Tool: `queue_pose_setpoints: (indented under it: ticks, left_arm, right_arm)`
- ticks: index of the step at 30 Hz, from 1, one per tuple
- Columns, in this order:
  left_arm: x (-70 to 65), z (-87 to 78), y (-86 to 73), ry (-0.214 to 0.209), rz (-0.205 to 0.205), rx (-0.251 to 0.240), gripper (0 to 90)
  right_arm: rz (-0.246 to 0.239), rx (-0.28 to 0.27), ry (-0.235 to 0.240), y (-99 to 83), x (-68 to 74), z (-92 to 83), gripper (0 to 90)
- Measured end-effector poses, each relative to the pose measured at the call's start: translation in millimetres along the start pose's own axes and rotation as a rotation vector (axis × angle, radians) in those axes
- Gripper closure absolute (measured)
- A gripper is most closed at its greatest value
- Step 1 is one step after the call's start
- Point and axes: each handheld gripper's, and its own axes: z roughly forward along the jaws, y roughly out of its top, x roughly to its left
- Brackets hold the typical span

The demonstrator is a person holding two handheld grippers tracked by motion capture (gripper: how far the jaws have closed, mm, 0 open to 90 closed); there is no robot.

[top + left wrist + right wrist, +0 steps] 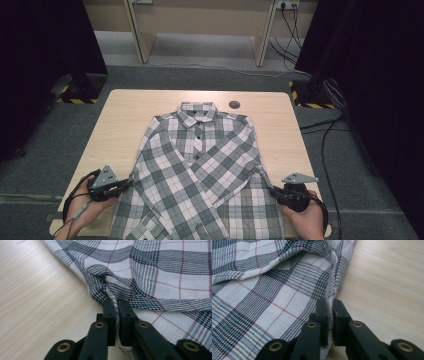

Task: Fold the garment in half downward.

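A grey, white and red plaid shirt (200,165) lies face up on the light wooden table (135,115), collar at the far side, with its sleeves crossed over the front. My left gripper (129,182) is at the shirt's left edge. In the left gripper view this gripper (116,302) is shut on a bunched fold of the shirt (162,270). My right gripper (272,189) is at the shirt's right edge. The right gripper view has that gripper (330,302) pinching the side hem of the shirt (262,290), with bare table (387,290) beside it.
A small dark round cap (234,104) is set in the table behind the collar. Bare wood lies on both sides of the shirt. Cables (325,130) run over the grey floor at the right. Black curtains and striped stand bases (75,95) flank the table.
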Motion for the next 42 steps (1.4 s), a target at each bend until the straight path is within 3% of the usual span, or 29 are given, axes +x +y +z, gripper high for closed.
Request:
queue_pose_setpoints:
  ticks: [1, 3, 5, 8, 11, 16, 19, 21, 26, 30, 34, 37, 39, 42]
  left_arm:
    - [0.8, -2.8, -0.1, -0.007, 0.018, -0.01, 75.4]
    - [4.9, -7.8, 2.2, -0.042, -0.005, -0.014, 49.4]
    - [15.1, -14.8, 8.9, -0.018, -0.023, -0.088, 38.5]
    - [33.4, -16.2, 23.7, 0.037, -0.055, -0.126, 28.5]
    - [53.8, -6.9, 41.8, 0.047, -0.099, -0.164, 27.3]
    - [85.5, 23.7, 74.4, 0.042, -0.119, -0.183, 25.9]
    - [103.7, 48.0, 95.6, 0.049, -0.137, -0.167, 25.9]
    - [111.8, 62.0, 106.8, 0.029, -0.172, -0.16, 26.3]
    - [129.6, 99.6, 131.0, 0.033, -0.193, -0.082, 30.7]
    - [139.5, 122.8, 135.9, 0.058, -0.223, -0.052, 31.4]
    - [147.2, 143.3, 135.1, 0.062, -0.287, -0.047, 32.1]
    - [149.5, 156.3, 131.5, 0.057, -0.29, -0.016, 33.1]
    - [149.6, 162.8, 126.8, 0.046, -0.347, -0.034, 34.4]
    - [148.0, 171.5, 120.8, 0.061, -0.34, -0.029, 39.0]
  right_arm:
    - [-0.012, 0.01, 0.002, 0.2, -0.2, -1.6, 77.9]
    - [-0.018, 0.0, -0.013, 4.3, -2.2, -3.8, 64.2]
    - [-0.006, -0.028, -0.018, 11.1, -4.4, -5.9, 55.6]
    - [0.001, -0.084, -0.041, 31.2, -9.5, -5.5, 47.3]
    - [0.01, -0.127, -0.058, 54.4, -13.0, 0.8, 44.2]
    - [0.004, -0.153, -0.068, 96.2, -17.5, 21.0, 43.2]
    - [-0.001, -0.156, -0.071, 125.8, -21.9, 38.8, 42.7]
    - [0.003, -0.148, -0.071, 141.9, -25.3, 49.2, 42.0]
    - [0.031, -0.118, -0.071, 179.9, -36.0, 81.3, 43.1]
    - [0.041, -0.09, -0.095, 197.2, -45.7, 103.0, 44.7]
    - [0.051, -0.061, -0.128, 209.2, -58.9, 123.1, 47.2]
    - [0.048, -0.047, -0.145, 214.3, -66.3, 135.5, 48.5]
    - [0.051, -0.03, -0.153, 215.0, -71.3, 143.6, 49.5]
    - [0.069, -0.016, -0.152, 212.6, -77.4, 153.1, 51.2]
